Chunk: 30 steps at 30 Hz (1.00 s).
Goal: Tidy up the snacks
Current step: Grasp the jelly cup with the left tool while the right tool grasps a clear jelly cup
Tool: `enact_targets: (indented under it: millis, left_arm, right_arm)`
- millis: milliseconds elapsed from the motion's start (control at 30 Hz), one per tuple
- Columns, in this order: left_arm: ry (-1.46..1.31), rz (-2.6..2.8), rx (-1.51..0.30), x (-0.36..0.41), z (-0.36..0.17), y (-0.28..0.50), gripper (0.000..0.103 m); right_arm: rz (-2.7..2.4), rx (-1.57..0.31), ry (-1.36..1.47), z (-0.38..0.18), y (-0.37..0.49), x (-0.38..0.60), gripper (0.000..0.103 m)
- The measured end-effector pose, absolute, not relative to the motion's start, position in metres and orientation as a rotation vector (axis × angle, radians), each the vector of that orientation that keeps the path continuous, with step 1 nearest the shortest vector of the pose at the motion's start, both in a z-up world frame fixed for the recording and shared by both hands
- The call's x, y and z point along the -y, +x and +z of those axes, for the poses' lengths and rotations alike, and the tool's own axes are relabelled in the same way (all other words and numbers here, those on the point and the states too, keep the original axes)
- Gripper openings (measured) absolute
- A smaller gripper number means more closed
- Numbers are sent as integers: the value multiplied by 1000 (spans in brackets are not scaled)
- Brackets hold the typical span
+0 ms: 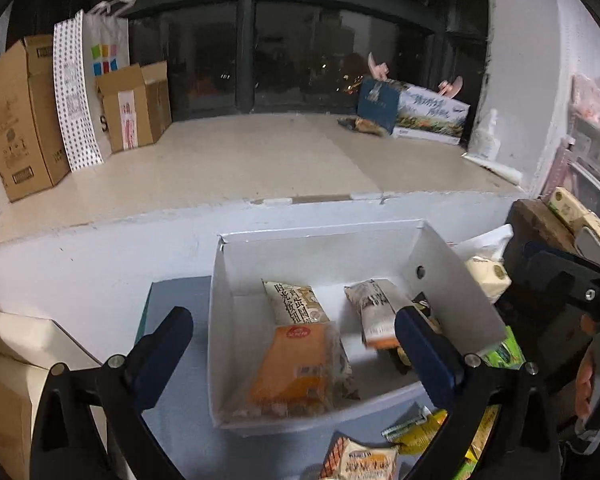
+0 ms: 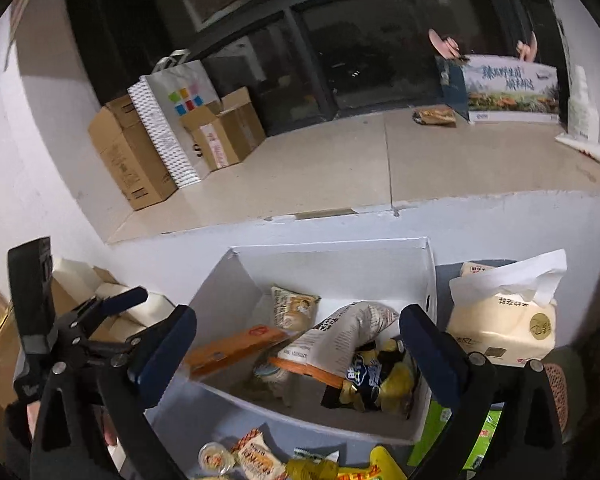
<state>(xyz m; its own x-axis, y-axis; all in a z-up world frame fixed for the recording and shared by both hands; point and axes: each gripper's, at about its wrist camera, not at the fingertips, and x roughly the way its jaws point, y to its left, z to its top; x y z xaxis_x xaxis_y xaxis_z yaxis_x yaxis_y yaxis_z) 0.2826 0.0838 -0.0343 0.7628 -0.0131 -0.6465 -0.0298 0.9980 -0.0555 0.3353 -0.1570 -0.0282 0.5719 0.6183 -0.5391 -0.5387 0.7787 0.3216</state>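
Observation:
A white open box (image 1: 456, 300) (image 2: 236, 280) stands on a blue-grey table. Inside lie an orange packet (image 1: 296, 364) (image 2: 232, 348), a beige bread packet (image 1: 292, 300) (image 2: 294, 308), a grey-white packet (image 1: 374, 308) (image 2: 352, 328) and a black-yellow packet (image 2: 374, 376). More snacks lie loose in front: a checked orange packet (image 1: 360, 460) (image 2: 256, 456) and yellow-green packets (image 1: 420, 428) (image 2: 340, 468). My left gripper (image 1: 292, 340) is open and empty above the box's front. My right gripper (image 2: 296, 344) is open and empty over the box.
A tissue pack (image 2: 504, 320) (image 1: 488, 272) stands right of the box. Cardboard boxes (image 1: 24, 120) (image 2: 132, 160) and a paper bag (image 1: 104, 64) sit on the raised ledge at left; a printed carton (image 1: 428, 112) (image 2: 508, 88) at the back right. A brown carton (image 1: 8, 392) is at near left.

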Motion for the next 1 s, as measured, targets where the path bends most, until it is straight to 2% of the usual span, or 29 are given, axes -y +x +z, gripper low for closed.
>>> enact_targets:
  millis: [267,400,533,733,1000]
  left_arm:
    - [-53,-65,-602,-68,-20,178,103]
    - [-113,-89,-605,-65,-40,130,103]
    - [-200,-95,-627,-66,-71,90,103]
    - [-224,-110,-656,-56,-101,53,103]
    - [-175,-143,-656,-41,-105,45,103]
  right_arm:
    - [737,-558,86,-21,235,201,103]
    - [729,-560,83,-47,188,223,103]
    - [721,-641,99,-89,156,238,103]
    - [716,-731,64,-135,136,235,103]
    - [816,-829,-16,-167,163,182,103]
